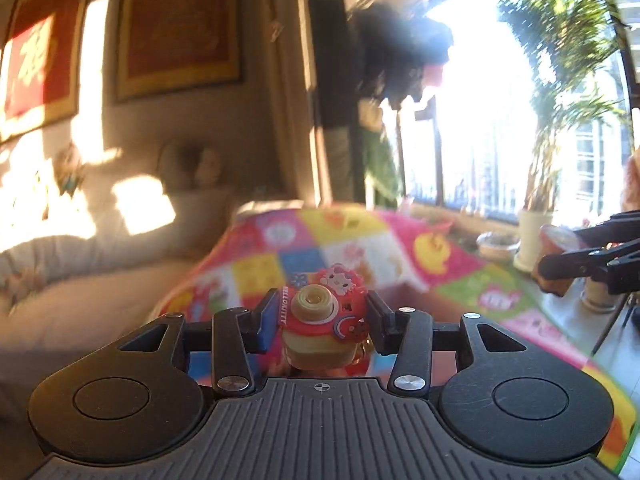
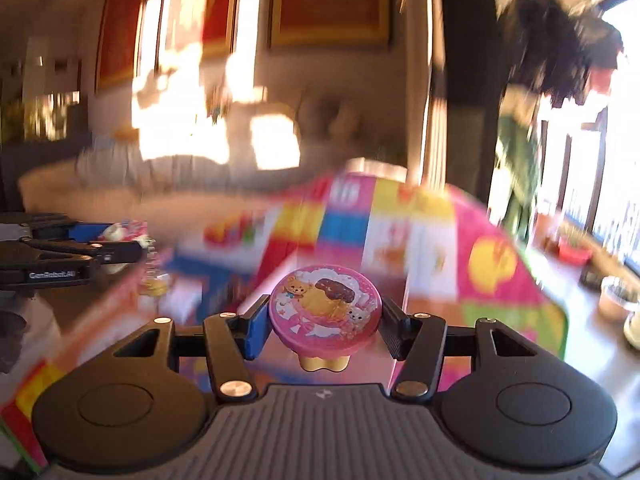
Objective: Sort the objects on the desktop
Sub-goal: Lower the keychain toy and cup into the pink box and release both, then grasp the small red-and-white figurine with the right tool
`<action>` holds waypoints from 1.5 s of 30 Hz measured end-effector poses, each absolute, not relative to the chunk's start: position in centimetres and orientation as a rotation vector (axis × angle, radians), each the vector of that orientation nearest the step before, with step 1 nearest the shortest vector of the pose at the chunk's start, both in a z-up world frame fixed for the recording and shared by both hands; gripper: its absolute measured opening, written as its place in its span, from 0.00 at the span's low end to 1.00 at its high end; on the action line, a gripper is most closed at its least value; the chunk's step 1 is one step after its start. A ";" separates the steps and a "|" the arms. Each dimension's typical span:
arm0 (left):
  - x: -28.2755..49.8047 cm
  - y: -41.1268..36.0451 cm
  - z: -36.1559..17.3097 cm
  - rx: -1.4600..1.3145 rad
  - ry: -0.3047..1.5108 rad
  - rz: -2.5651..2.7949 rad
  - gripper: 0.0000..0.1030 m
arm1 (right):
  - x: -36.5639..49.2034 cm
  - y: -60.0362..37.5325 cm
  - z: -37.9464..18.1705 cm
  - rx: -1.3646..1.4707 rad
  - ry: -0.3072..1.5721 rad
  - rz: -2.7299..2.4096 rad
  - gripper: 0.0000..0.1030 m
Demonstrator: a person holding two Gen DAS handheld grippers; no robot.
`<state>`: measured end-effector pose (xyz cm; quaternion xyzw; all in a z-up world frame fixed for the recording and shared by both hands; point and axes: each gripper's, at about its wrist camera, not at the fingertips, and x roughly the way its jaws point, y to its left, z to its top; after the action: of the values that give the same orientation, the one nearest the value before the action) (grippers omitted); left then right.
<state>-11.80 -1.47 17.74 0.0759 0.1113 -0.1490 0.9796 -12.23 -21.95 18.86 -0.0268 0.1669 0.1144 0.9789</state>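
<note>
My left gripper (image 1: 322,320) is shut on a small red Hello Kitty toy camera (image 1: 320,318) with a cream lens and base, held up in the air. My right gripper (image 2: 324,326) is shut on a round pink cup (image 2: 324,310) with a bear-and-cake picture on its lid and a gold base. The right gripper with its cup also shows at the right edge of the left wrist view (image 1: 576,262). The left gripper with the toy shows at the left of the right wrist view (image 2: 116,246). Both are lifted above a colourful patchwork mat (image 1: 360,252).
The patchwork mat (image 2: 420,240) covers the surface below. A pale sofa (image 1: 80,280) stands to the left under framed red pictures (image 1: 180,28). Potted plants (image 1: 536,236) and bowls line the bright window at the right. The views are motion-blurred.
</note>
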 end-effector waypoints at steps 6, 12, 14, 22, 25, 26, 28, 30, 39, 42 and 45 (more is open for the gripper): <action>-5.8 -5.8 17.8 0.195 0.237 -0.358 0.48 | -11.9 -23.7 21.4 -0.038 0.243 0.190 0.54; 2.8 -9.0 14.8 0.197 0.277 -0.396 0.57 | -8.0 -24.5 20.5 -0.022 0.289 0.180 0.54; 4.3 -8.3 13.2 0.155 0.364 -0.405 0.70 | -6.3 -24.6 20.0 -0.021 0.304 0.167 0.54; -1.4 -2.5 5.0 0.102 0.547 -0.367 0.90 | 0.4 -24.5 17.6 0.006 0.386 0.143 0.54; -3.2 -0.5 3.1 0.111 0.577 -0.335 0.92 | 3.2 -23.5 15.9 -0.005 0.449 0.138 0.54; -3.8 0.1 2.8 0.124 0.575 -0.316 0.92 | 4.0 -23.2 15.1 0.000 0.477 0.142 0.54; -4.3 1.1 2.3 0.130 0.577 -0.287 0.93 | 5.5 -22.7 13.9 0.016 0.526 0.151 0.54; -4.3 2.1 1.9 0.107 0.593 -0.276 0.94 | 6.7 -22.2 12.9 0.019 0.559 0.143 0.56; -3.9 4.8 1.3 0.037 0.587 -0.190 0.97 | 7.2 -19.4 12.8 -0.023 0.600 0.178 0.68; -3.4 5.9 1.2 0.014 0.601 -0.125 0.97 | 7.9 -16.0 13.4 -0.062 0.611 0.253 0.69; -3.0 7.3 1.0 -0.043 0.627 -0.096 0.97 | 9.5 -11.3 13.8 -0.125 0.635 0.354 0.69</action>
<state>-2.99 7.26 1.05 -0.0212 0.3081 -0.0470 0.9500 9.55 -11.33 13.85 -0.0609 0.3104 0.1732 0.9327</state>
